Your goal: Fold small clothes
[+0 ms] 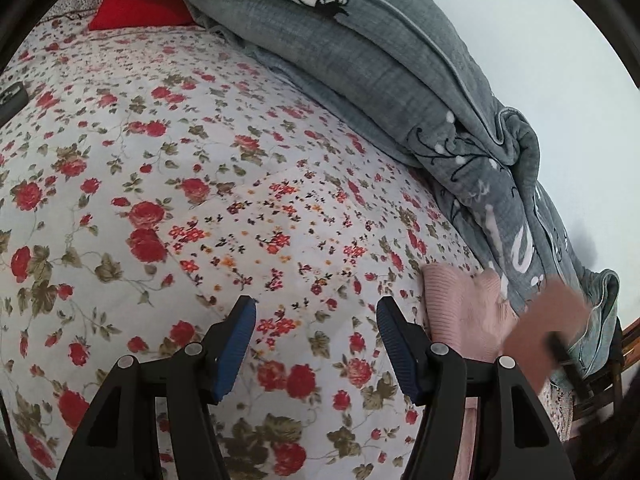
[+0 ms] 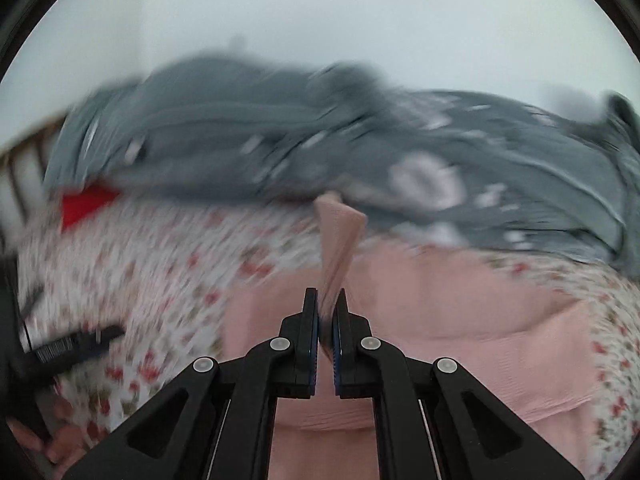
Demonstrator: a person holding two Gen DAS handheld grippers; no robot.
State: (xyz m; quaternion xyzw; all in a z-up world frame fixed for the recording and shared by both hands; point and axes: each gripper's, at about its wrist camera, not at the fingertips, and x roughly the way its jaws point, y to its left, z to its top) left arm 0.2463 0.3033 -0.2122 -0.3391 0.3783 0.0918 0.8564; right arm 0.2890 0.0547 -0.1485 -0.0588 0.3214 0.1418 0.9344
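Left wrist view: the left gripper (image 1: 316,312) is spread wide and holds nothing above the floral bedsheet (image 1: 160,160), with the pink knit garment (image 1: 460,304) at its right, beside the grey quilt (image 1: 400,72). Right wrist view, blurred: the right gripper (image 2: 325,300) is clamped on a raised fold of the pink knit garment (image 2: 460,312), which lies on the sheet below the quilt.

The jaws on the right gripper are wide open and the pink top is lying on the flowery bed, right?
Not quite. The right gripper has its jaws shut, pinching a fold of the pink top between them, as the right wrist view shows. The rest holds: the pink top is lying on the flowery bed.
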